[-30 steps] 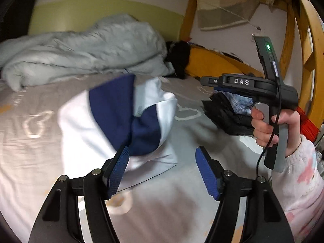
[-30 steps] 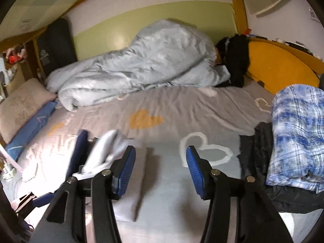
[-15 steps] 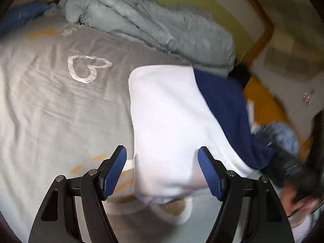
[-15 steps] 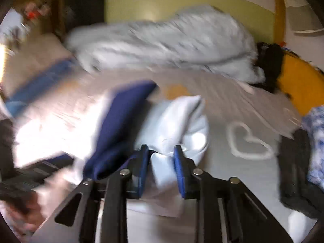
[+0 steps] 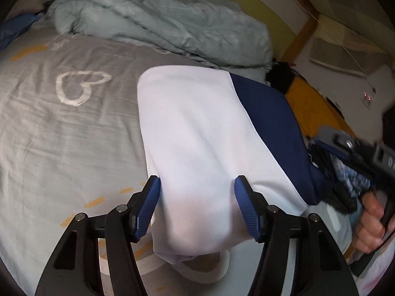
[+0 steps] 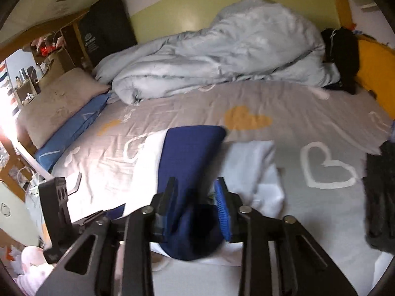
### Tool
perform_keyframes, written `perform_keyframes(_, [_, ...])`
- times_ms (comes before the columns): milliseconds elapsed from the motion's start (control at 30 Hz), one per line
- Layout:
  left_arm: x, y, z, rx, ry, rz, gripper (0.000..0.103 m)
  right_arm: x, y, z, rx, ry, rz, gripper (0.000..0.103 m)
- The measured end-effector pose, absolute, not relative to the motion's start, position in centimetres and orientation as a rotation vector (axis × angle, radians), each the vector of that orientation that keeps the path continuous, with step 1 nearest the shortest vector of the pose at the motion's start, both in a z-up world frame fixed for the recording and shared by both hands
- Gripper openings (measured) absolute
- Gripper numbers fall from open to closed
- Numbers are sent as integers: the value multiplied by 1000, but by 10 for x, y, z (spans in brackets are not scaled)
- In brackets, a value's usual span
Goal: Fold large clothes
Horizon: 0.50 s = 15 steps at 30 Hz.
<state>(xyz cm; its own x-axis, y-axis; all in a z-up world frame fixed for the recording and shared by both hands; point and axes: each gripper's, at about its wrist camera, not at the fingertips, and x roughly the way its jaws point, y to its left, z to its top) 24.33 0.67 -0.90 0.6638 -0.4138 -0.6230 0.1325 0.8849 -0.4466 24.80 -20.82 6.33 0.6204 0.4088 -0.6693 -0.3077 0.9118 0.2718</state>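
Observation:
A folded white and navy garment (image 5: 197, 133) lies on the grey heart-print bed sheet (image 5: 61, 135). My left gripper (image 5: 196, 194) straddles its white near end, jaws wide apart and not pinching the cloth. In the right wrist view the garment (image 6: 192, 153) shows its navy part, and my right gripper (image 6: 195, 197) is narrowed around that navy fold, which fills the gap between the fingers. The right gripper also shows at the right edge of the left wrist view (image 5: 358, 153), held in a hand.
A crumpled pale blue duvet (image 6: 222, 54) lies along the wall side of the bed. A beige pillow (image 6: 54, 98) and blue cushion (image 6: 71, 128) are at the left. Dark clothes (image 6: 380, 192) are piled at the right, with an orange cushion (image 6: 375, 66) behind.
The garment went from a loose bundle to lying flatter in front of me. My left gripper swung over its white end. My right gripper closed in on the navy part.

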Motion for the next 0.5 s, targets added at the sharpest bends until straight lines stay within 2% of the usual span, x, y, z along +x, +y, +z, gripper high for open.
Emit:
perform_keyframes(100, [236, -7, -5, -309, 770, -310, 60, 268, -196, 38, 159, 892, 422, 39])
perform_keyframes(133, [234, -12, -4, -281, 764, -308, 60, 271, -195, 30, 176, 908, 424, 34])
perform_keyframes(167, [232, -15, -2, -265, 760, -310, 60, 271, -196, 27, 193, 903, 424, 10])
perform_keyframes(267, [229, -13, 7, -280, 735, -330, 64, 246, -200, 41, 145, 723, 363, 6])
perform_keyframes(333, [225, -7, 19, -308, 691, -278, 65, 227, -203, 54, 107, 683, 294, 6])
perform_keyframes(433, [219, 3, 39, -330, 617, -168, 74, 225, -215, 60, 100, 705, 260, 6])
perform_keyframes(500, [229, 7, 43, -372, 663, -188, 77, 237, -231, 49, 149, 764, 232, 6])
